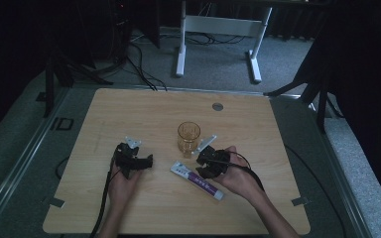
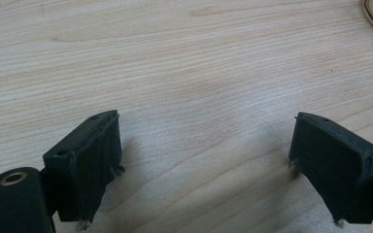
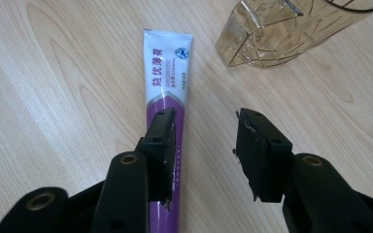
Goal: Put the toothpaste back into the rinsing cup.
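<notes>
Wooden counter (image 1: 129,114), light grain, dim room around it, a white desk frame (image 1: 218,34) on the floor beyond the far edge. Small grey disc (image 1: 218,106) set in the counter near the far edge.

Amber glass cup (image 1: 189,138) stands upright near the middle. In the right gripper view its faceted base (image 3: 272,34) sits just far-right of the jaws.

Toothpaste tube (image 1: 197,180), white and purple, lies flat just near of the cup, running diagonally from far-left to near-right. Apart from the cup, not touching.

Right gripper (image 1: 209,165) hovers over the tube's middle, jaws released with a moderate gap. In its own view (image 3: 204,145) one jaw overlaps the tube (image 3: 167,82) while the other stands over bare wood, so the tube is not centred between them.

Left gripper (image 1: 146,161) rests to the left of the cup, jaws spread wide over bare counter (image 2: 184,73), holding nothing.

Step in hand, by my reading: picking up the tube with the right gripper. To do it well: shift sideways until the tube lies between both jaws, keep the jaws across its width, lower close to the wood, squeeze at the purple mid-body, not the flat crimped end. Watch the cup close by; a wide swing could knock it.
</notes>
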A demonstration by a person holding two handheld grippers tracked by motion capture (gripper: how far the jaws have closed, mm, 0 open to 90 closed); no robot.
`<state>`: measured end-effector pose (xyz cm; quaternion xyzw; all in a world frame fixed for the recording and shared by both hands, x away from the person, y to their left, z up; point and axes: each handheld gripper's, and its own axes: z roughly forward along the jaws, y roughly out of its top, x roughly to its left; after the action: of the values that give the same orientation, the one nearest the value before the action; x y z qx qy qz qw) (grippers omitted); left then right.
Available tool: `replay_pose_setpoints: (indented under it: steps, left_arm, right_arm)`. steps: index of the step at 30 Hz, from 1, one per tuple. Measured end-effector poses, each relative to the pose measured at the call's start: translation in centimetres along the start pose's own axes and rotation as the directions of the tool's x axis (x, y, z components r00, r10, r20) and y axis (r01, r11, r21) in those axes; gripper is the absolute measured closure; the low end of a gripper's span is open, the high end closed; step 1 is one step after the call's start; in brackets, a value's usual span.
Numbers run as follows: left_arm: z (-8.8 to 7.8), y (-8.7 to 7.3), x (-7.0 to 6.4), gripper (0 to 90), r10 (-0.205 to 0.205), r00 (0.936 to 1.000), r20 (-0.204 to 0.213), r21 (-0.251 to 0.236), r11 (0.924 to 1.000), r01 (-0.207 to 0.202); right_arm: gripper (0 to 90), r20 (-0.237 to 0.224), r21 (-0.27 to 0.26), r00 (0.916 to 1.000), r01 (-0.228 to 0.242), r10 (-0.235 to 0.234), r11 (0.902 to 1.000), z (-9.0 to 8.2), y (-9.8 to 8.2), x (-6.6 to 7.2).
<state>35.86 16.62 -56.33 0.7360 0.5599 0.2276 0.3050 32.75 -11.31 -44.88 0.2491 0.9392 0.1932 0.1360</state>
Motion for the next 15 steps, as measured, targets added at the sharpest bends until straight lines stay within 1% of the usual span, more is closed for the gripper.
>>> replay_pose_setpoints:
  steps: [8,15]
  left_arm:
    - [0.0,0.0,0.0,11.9,-0.001,1.0,0.0,0.0,1.0,0.001]
    - [0.0,0.0,0.0,11.9,0.0,1.0,0.0,0.0,1.0,0.0]
  right_arm:
    - [58.2,-0.013,0.011,0.9999,0.002,-0.002,0.9999,0.37,0.07,0.03]
    - [58.0,-0.039,0.021,0.9992,-0.006,0.007,0.9998,0.58,0.12,0.06]
